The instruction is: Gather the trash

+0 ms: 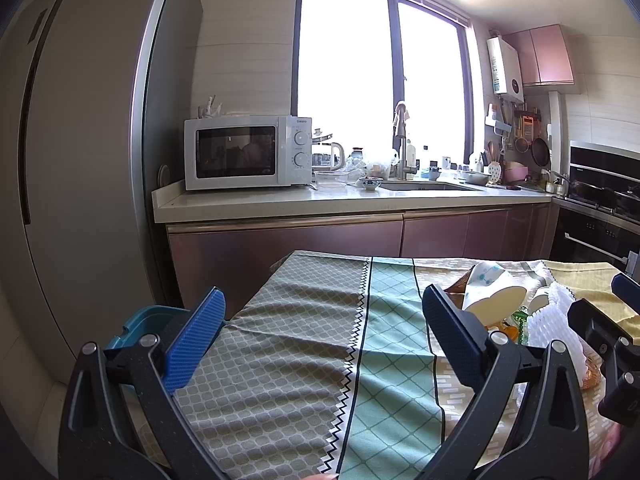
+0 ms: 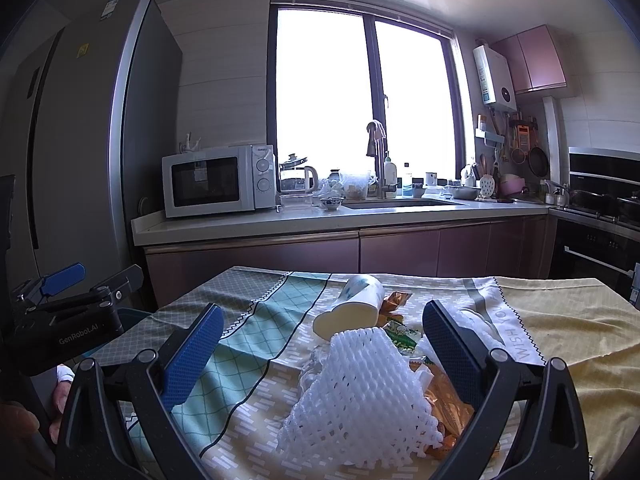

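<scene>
- The foam net (image 2: pixel 356 392) covers most of the orange wrapper (image 2: pixel 448 404) under it.
- The green packet (image 2: pixel 404 336) lies half hidden; its print is too small to read.
- The teal bin (image 1: pixel 148 324) sits mostly behind the left tongs (image 1: pixel 324 332).
- The tabletop (image 2: pixel 560 320) is cut off by the frame's lower edge.

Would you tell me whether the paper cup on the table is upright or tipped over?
Tipped over: the paper cup lies on its side on the tablecloth, its open mouth facing the camera.

Window (image 2: pixel 362 96) blown out, backlit; fisheye edges bent, corners dark.
</scene>
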### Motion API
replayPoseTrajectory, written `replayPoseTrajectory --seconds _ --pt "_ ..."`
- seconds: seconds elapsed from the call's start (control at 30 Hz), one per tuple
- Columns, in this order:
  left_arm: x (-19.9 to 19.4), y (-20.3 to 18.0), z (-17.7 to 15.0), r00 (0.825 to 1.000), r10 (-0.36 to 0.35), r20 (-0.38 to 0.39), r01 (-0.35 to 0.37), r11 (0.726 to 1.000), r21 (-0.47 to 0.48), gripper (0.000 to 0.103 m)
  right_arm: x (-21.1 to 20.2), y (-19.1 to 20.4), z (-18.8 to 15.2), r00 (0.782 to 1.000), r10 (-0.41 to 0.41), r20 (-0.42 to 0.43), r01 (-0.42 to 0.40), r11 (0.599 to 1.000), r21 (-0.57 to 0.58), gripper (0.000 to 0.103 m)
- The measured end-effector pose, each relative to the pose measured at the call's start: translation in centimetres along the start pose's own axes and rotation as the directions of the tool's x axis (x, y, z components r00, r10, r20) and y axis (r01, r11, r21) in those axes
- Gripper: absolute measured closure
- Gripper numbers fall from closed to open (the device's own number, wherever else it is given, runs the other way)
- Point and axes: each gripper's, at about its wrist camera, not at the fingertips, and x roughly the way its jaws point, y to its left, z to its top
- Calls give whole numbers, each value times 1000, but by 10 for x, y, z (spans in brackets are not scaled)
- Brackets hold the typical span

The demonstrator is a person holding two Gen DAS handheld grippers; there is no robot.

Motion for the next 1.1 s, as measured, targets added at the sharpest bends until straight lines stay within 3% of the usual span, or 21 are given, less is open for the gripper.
replayPoseTrajectory --seconds 0.9,1.1 --pt "4 -6 -5 1000 -18 -15 18 1000 3 6 5 -7 -4 1000 19 -17 -18 1000 25 7" --pt "14 -10 -8 997 -64 -53 65 998 10 6 5 -16 -5 999 17 -30 -16 999 37 7"
